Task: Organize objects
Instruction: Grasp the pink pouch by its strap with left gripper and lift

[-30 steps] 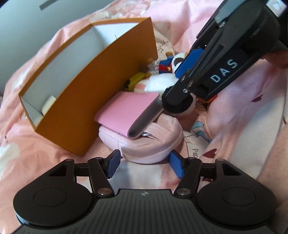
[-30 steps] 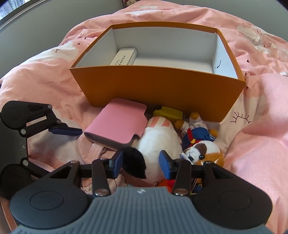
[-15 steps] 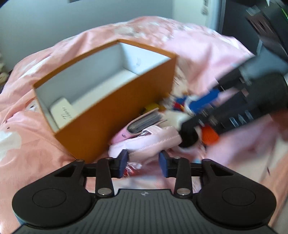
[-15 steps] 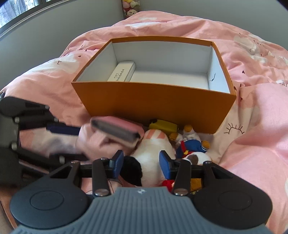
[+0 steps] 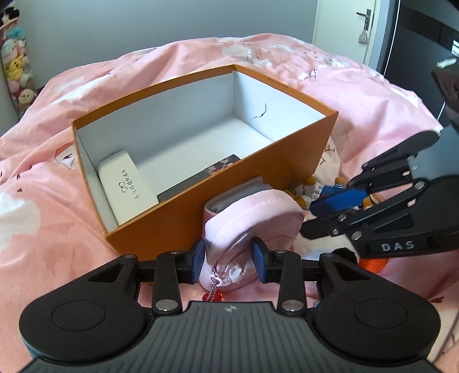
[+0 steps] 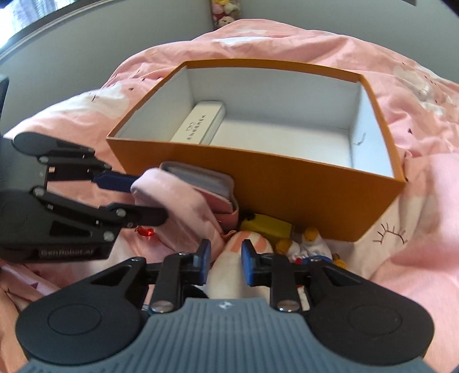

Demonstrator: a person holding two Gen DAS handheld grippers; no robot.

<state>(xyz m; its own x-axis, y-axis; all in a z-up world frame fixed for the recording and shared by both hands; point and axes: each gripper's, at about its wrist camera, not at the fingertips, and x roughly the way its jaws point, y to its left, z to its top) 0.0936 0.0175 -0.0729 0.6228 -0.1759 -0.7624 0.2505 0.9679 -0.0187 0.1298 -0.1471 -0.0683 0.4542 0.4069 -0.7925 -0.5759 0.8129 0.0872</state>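
Moved: pink pouch (image 5: pixel 252 218), lifted off the bedding since a second ago, beside the orange box (image 5: pixel 200 160). Left gripper (image 5: pixel 229 255) clenched on it; right gripper (image 6: pixel 223 258), just narrowed, pinches the white plush toy (image 6: pixel 226 275). Handling: clear the near wall before releasing.

Bedroom in home. Pink duvet (image 5: pixel 358 94) with small printed motifs, rumpled, filling most of both views. Plush toys (image 5: pixel 15 66) stacked in column at left edge by grey wall (image 5: pixel 143 25); more plush (image 6: pixel 225 11) at far end of bed in right view. White door (image 5: pixel 344 31) with lever handle at upper right, dark panel beside it. Window frame (image 6: pixel 43 20) at upper left in right view. Orange box (image 5: pixel 229 183) and soft toys (image 6: pixel 301 244) lying on bedding.
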